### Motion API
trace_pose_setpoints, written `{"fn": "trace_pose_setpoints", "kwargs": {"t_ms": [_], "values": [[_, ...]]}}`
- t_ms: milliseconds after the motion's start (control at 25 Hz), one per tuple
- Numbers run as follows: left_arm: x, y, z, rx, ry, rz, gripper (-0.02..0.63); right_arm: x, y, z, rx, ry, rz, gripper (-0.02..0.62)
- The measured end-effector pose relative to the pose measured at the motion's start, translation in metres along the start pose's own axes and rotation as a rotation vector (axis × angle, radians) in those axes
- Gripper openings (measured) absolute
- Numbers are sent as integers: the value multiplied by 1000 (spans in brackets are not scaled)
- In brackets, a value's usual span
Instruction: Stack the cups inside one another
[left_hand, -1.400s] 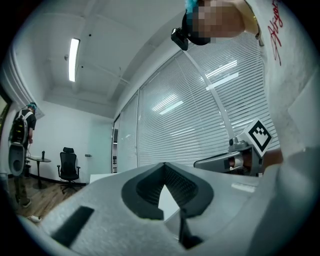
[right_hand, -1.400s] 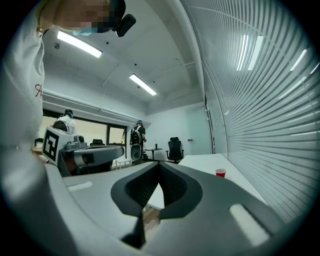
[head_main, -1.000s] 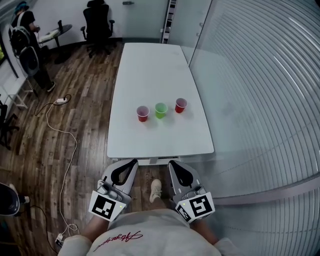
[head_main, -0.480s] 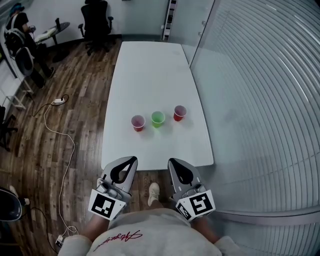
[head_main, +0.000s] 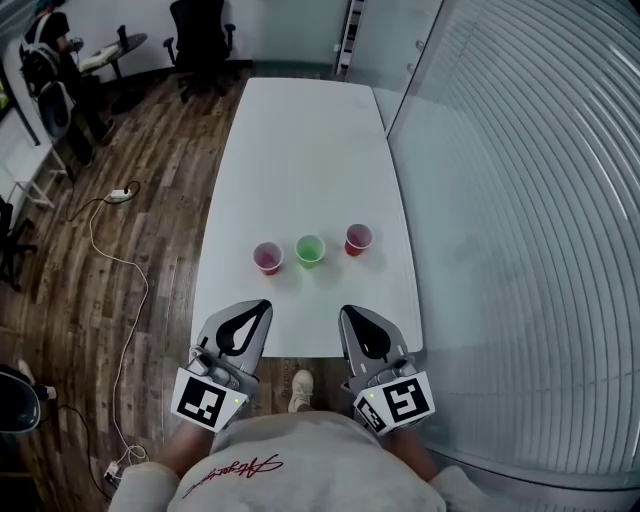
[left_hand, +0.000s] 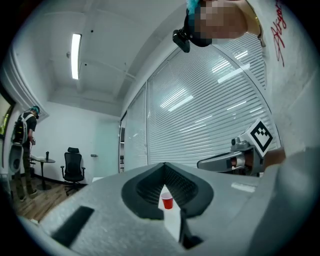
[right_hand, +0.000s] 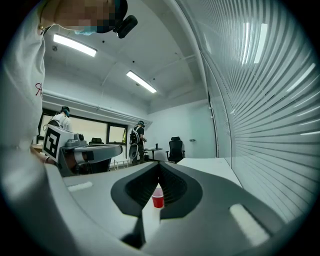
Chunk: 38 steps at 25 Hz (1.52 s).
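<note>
Closing in: both grippers have come forward. The near edge of the table (head_main: 310, 150), which lay ahead of the fingertips a second ago, now sits under them in the head view.
Left gripper (head_main: 262, 304): fingers pressed together with nothing between them, tips just past the table's near edge.
Right gripper (head_main: 346, 311): fingers likewise pressed together and empty, level with the left pair and well apart from it.
Left red cup (head_main: 267, 257): upright and mouth up, straight ahead of the left fingertips, near but not touched.
Green cup (head_main: 310, 250): upright, ahead of the gap between the two pairs of fingers.
Right red cup (head_main: 358, 239): upright, ahead of the right fingertips and a little further off than the other two.
Gripper views: each shows one red cup through the notch behind its closed tips, probably the cup on its own side.
Cups: same row as before, each apart from its neighbour, none nested.
Meaning for the task: only the approach has advanced and stacking has not begun. By my reading, one pair of fingers must spread before it can take a cup.
</note>
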<state>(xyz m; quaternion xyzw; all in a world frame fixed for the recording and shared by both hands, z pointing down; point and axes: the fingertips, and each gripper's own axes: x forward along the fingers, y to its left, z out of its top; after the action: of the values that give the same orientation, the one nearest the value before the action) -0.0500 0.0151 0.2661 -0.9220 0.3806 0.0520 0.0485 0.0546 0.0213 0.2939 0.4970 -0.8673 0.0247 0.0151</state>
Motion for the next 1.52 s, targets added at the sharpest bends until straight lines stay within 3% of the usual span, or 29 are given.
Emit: {"fn": "trace_pose_setpoints", "kwargs": {"t_ms": [760, 1200, 1520], "values": [[74, 34, -33, -5, 21, 86, -5, 49, -76, -18, 30, 22, 54, 2], [76, 46, -37, 12, 49, 97, -5, 65, -74, -21, 53, 27, 90, 2], [85, 65, -45, -3, 73, 77, -5, 83, -81, -18, 52, 20, 53, 2]]}}
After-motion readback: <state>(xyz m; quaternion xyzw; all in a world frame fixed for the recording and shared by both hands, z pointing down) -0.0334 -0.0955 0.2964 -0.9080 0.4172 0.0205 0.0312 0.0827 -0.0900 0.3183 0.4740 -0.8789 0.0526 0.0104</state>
